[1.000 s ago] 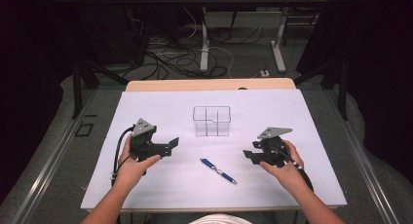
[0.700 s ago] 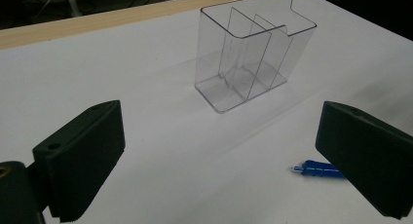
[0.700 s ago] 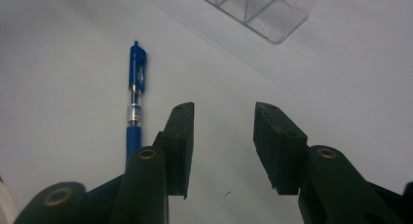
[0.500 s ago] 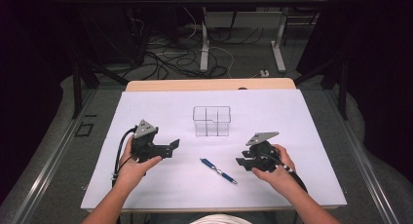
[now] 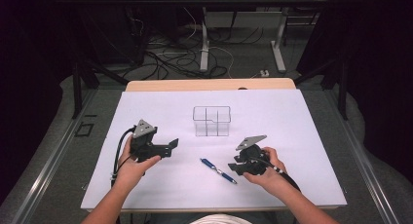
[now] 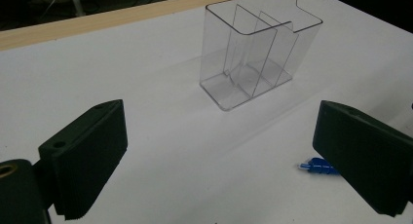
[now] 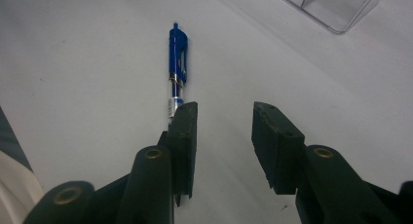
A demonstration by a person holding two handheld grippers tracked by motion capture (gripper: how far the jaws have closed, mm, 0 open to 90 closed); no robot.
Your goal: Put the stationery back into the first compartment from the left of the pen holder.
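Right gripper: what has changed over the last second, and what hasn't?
The right gripper moved in toward the blue pen, its jaws closing partway; nothing sits between them, the pen lying past one jaw. The pen, clear organizer and left gripper stayed put.

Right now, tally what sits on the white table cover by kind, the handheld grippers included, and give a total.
Blue pen: 1
Clear divided organizer: 1
Handheld grippers: 2, the left gripper and the right gripper, both with jaws apart and nothing between them
Total: 4
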